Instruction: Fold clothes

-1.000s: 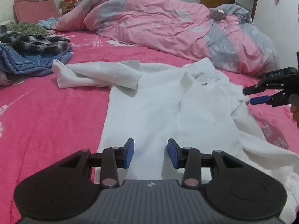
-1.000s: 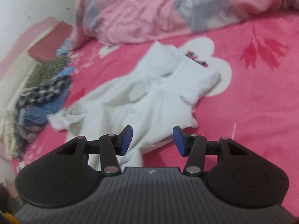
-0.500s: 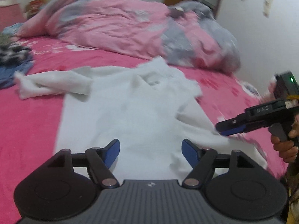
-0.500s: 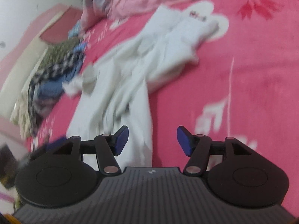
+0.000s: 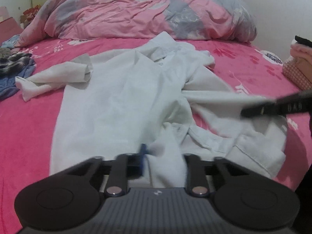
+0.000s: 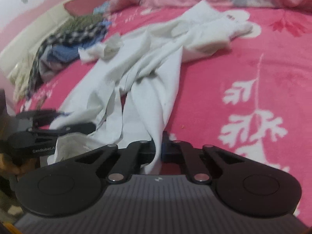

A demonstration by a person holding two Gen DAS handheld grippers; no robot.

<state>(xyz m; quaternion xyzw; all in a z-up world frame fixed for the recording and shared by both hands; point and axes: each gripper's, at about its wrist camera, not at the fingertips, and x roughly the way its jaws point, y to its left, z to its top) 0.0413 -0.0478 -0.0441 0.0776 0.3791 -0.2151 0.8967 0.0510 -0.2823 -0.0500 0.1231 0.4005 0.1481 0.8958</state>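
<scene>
A white shirt (image 5: 117, 101) lies spread on the pink bedsheet (image 5: 25, 128), one sleeve stretched to the left and its right side rumpled. My left gripper (image 5: 163, 156) is at the shirt's near hem, its jaws closing with a bunch of white cloth pinched between them. In the right wrist view my right gripper (image 6: 159, 146) is shut on a raised fold of the shirt (image 6: 156, 89) at its near edge. The left gripper (image 6: 48, 132) shows at the left of that view with cloth in it. The right gripper (image 5: 273, 107) appears blurred at the right of the left wrist view.
A crumpled pink and grey duvet (image 5: 136, 9) fills the far side of the bed. A pile of blue and checked clothes (image 6: 64, 44) lies beyond the shirt's sleeve. A pink checked box (image 5: 296, 72) stands at the bed's right edge.
Both grippers stood open above the shirt before and have now closed on its near edge. The cloth near them has bunched up and lifted.
</scene>
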